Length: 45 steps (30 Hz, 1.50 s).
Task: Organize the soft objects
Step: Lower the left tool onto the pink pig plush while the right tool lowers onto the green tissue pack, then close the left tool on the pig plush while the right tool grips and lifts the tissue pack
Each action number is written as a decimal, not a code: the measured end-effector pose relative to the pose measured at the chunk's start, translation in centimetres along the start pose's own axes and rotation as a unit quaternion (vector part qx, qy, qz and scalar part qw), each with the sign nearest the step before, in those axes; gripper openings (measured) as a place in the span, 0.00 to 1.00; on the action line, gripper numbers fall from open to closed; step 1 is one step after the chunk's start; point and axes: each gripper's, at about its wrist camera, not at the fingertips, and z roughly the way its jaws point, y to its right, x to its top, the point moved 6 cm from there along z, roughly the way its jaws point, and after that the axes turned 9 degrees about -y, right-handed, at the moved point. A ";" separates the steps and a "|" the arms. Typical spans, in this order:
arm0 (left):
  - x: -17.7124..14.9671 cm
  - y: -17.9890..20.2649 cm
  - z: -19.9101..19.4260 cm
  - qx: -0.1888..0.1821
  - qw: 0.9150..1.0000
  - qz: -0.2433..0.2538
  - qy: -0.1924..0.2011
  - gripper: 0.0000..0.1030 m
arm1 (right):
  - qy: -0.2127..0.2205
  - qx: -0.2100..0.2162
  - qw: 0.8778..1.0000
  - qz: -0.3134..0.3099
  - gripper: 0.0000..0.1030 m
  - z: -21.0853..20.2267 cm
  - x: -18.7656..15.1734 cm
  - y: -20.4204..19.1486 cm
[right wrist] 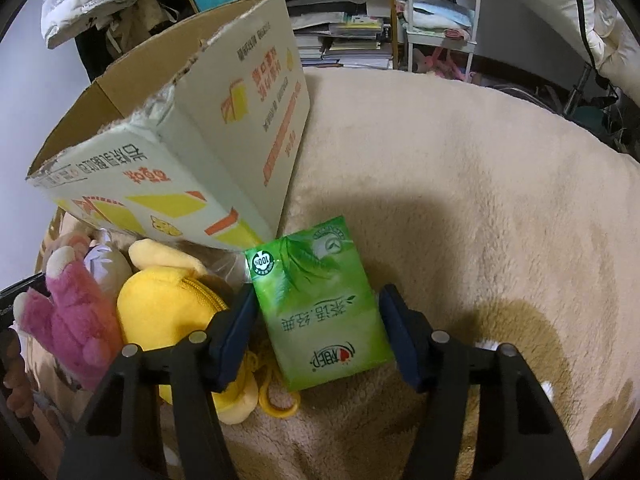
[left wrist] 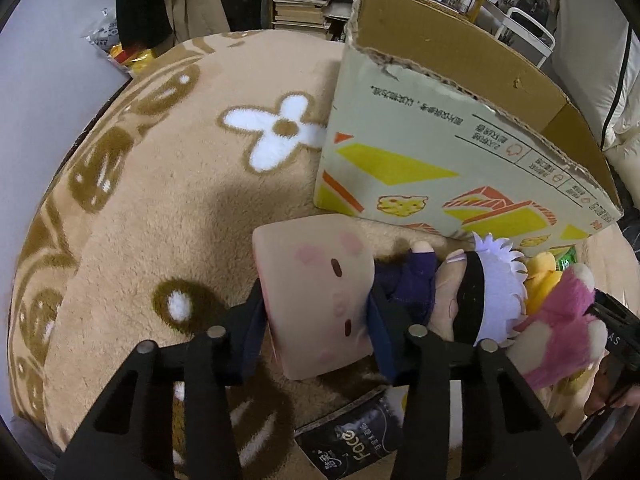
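Left-wrist view: the left gripper (left wrist: 316, 320) pointed steeply down at a tan plush blanket (left wrist: 168, 208) patterned with brown rings and a white flower; its two dark-padded jaws pressed against the opposite sides of a pale pink block-shaped soft toy (left wrist: 316, 292) marked with rosy blotches and small dark ovals, which lay on the blanket. Just to the right of the block lay a plush doll (left wrist: 472, 292) with white hair, a black band across its eyes and dark purple clothing, then a yellow plush (left wrist: 540, 276) and a pink plush (left wrist: 560, 320) at the frame's right edge. A black tissue pack (left wrist: 352, 436) lay under the gripper's frame. Behind the toys stood an open cardboard box (left wrist: 440, 148) printed in yellow and orange. Right-wrist view: the right gripper (right wrist: 318, 324) straddled a green tissue pack (right wrist: 320, 304) lying flat on the blanket (right wrist: 460, 200) at the box's (right wrist: 192, 152) near corner; the left pad touched the pack's edge, while a narrow gap remained at the right pad, so the jaws were not yet clamped. The yellow plush (right wrist: 168, 304), with its yellow loop, and the pink plush (right wrist: 68, 312) lay just left of the pack, touching each other. Shelves of books (right wrist: 344, 36) filled the background.
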 end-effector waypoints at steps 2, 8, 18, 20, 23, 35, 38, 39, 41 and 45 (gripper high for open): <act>-0.2 0.0 -0.3 0.002 1.000 -0.002 0.004 0.40 | 0.003 -0.003 1.000 -0.004 0.63 -0.1 0.1 -0.1; -0.5 -0.3 -1.8 0.029 0.999 0.000 0.032 0.37 | 0.021 -0.010 1.000 -0.016 0.62 -1.2 0.0 -0.7; -1.5 0.4 -5.8 0.055 0.994 0.014 0.095 0.37 | 0.059 -0.011 0.998 -0.019 0.62 -4.3 -0.3 -1.9; -1.7 0.5 -6.6 0.059 0.992 0.017 0.108 0.37 | 0.067 -0.012 0.997 -0.020 0.62 -5.0 -0.6 -2.2; -2.2 0.5 -7.6 0.060 0.990 0.019 0.125 0.37 | 0.085 -0.020 0.996 -0.029 0.62 -6.2 -0.7 -2.6; -4.3 0.8 -14.9 0.093 0.957 0.025 0.275 0.37 | 0.236 -0.030 0.971 -0.037 0.62 -14.3 -0.5 -4.5; -4.9 1.3 -16.9 0.095 0.944 0.034 0.313 0.37 | 0.275 -0.034 0.960 -0.046 0.62 -16.5 -0.6 -5.5; -5.1 1.4 -17.4 0.097 0.940 0.039 0.323 0.37 | 0.288 -0.037 0.956 -0.048 0.62 -17.1 -0.6 -5.9; -5.3 1.7 -18.3 0.094 0.936 0.045 0.336 0.37 | 0.311 -0.041 0.948 -0.055 0.62 -18.3 -0.7 -6.7; -5.9 2.0 -20.1 0.090 0.926 0.049 0.363 0.37 | 0.336 -0.041 0.938 -0.069 0.62 -19.9 -0.4 -8.5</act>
